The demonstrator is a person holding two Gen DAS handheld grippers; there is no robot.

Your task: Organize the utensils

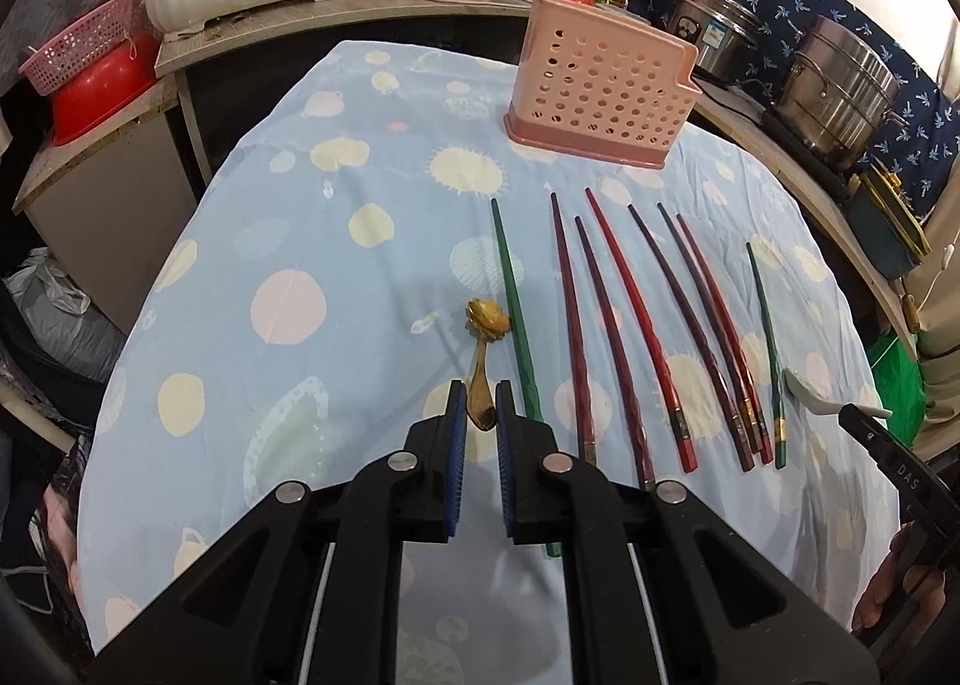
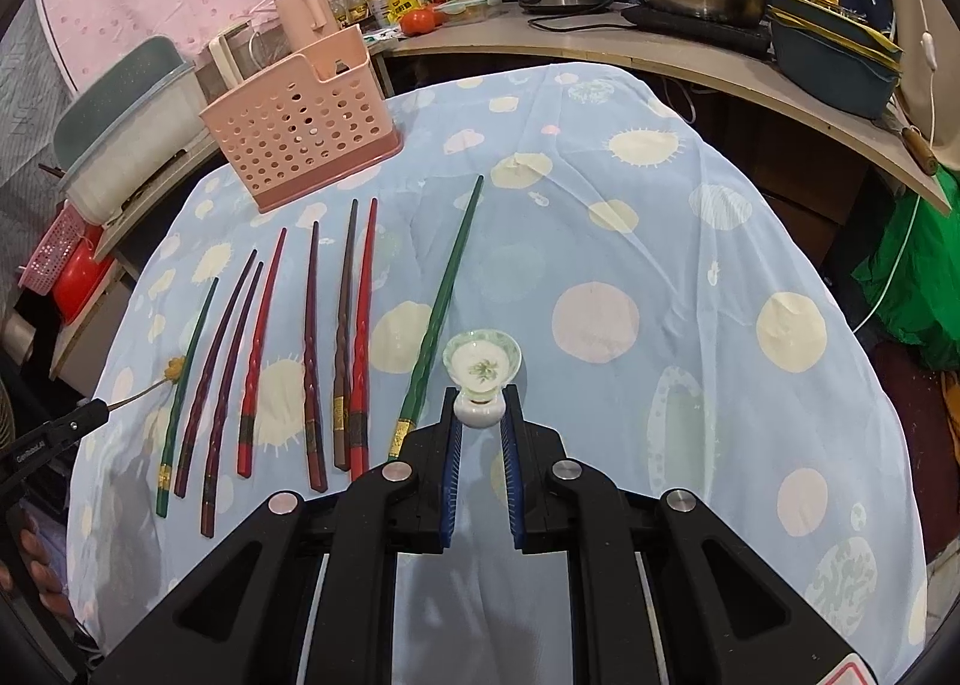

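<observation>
The left gripper clamps a gold spoon by its handle; the right gripper pinches a white ceramic spoon. Both are held over the desk's near edge, flanking eight chopsticks. The pickup looks done; next, each spoon likely needs carrying to the pink holder at the far edge.

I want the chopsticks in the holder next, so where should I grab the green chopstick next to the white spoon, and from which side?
Grip the green chopstick on its thick, ridged lower part, just above the gold band. Come from above with the fingers on either side of the shaft, since it lies flat on the cloth. It lies apart from the others, so there is room, but both grippers hold spoons now.
</observation>
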